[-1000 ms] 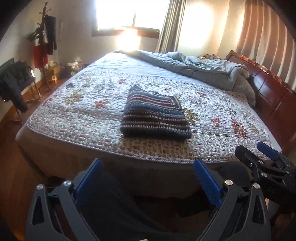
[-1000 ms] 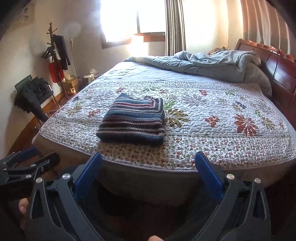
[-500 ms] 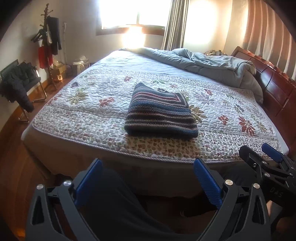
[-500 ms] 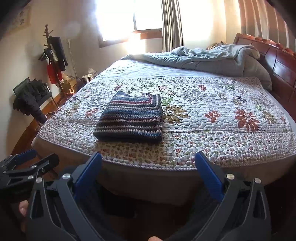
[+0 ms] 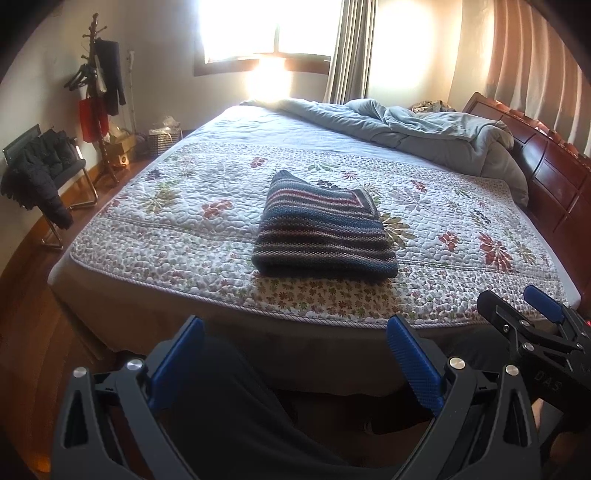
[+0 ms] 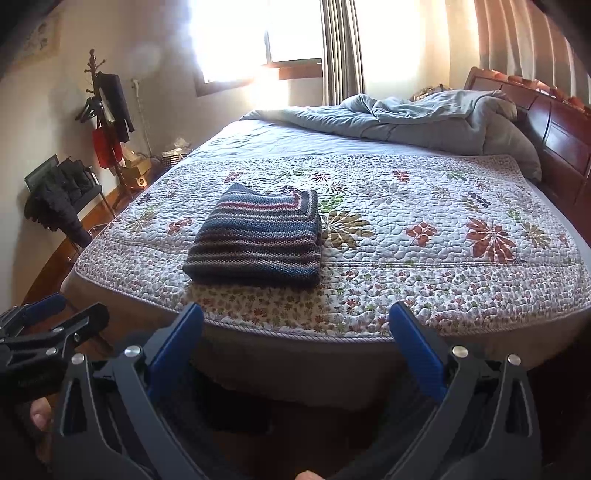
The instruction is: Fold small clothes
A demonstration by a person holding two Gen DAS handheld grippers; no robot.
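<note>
The lower parts of both grippers run out of frame, and the floor under the near bed edge is dark and hard to make out. The left gripper [image 5: 295, 363] hangs below the bed edge with its blue fingers wide apart, holding nothing; the right gripper [image 6: 295, 354] is the same, spread and empty. Each shows only partly at the side of the other's view. The folded striped sweater [image 5: 323, 232] lies on the flowered quilt [image 5: 461, 236], near the front edge of the bed, well apart from both grippers. Behind it a grey-blue duvet [image 5: 424, 133] is bunched against the wooden headboard [image 5: 554, 162]. At the left stand a coat rack [image 5: 99, 92] and a chair [image 5: 48, 166] piled with dark clothing. The window [image 5: 258, 29] is washed out by glare.
</note>
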